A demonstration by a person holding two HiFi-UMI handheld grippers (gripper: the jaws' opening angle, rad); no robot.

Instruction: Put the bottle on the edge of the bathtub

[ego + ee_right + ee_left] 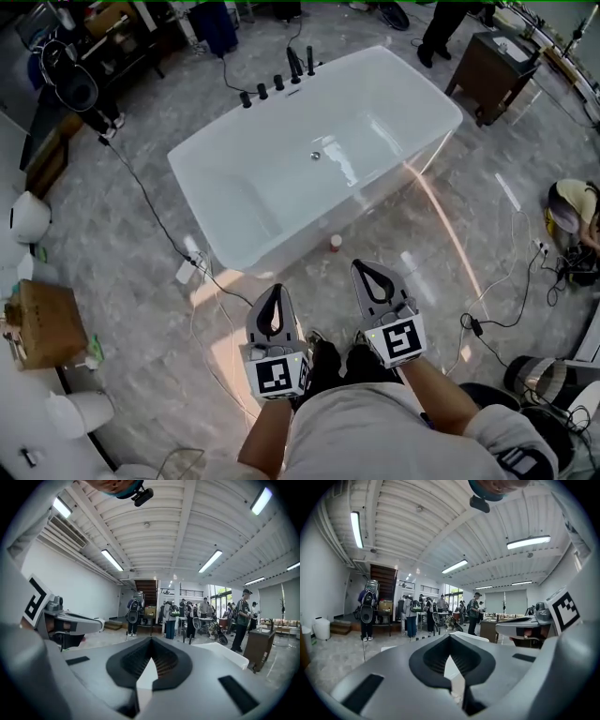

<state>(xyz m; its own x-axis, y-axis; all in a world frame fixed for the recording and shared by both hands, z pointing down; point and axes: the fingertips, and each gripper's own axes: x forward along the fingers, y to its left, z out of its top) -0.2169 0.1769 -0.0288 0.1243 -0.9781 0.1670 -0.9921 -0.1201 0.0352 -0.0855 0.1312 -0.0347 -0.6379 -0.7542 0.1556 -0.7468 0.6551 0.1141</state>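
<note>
While left gripper (274, 292) and right gripper (368, 269) were closed, empty | bottle (336, 243) sat on floor (141, 309) just beside bathtub (281, 246) | judged: open one, grip midbody, keep level

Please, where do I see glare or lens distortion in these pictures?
Head view: a bright curved flare crosses the floor beside the bathtub, whose inside shows white reflections. Left gripper view and right gripper view: strong fisheye bending, dark corners, bright ceiling lamps.
</note>
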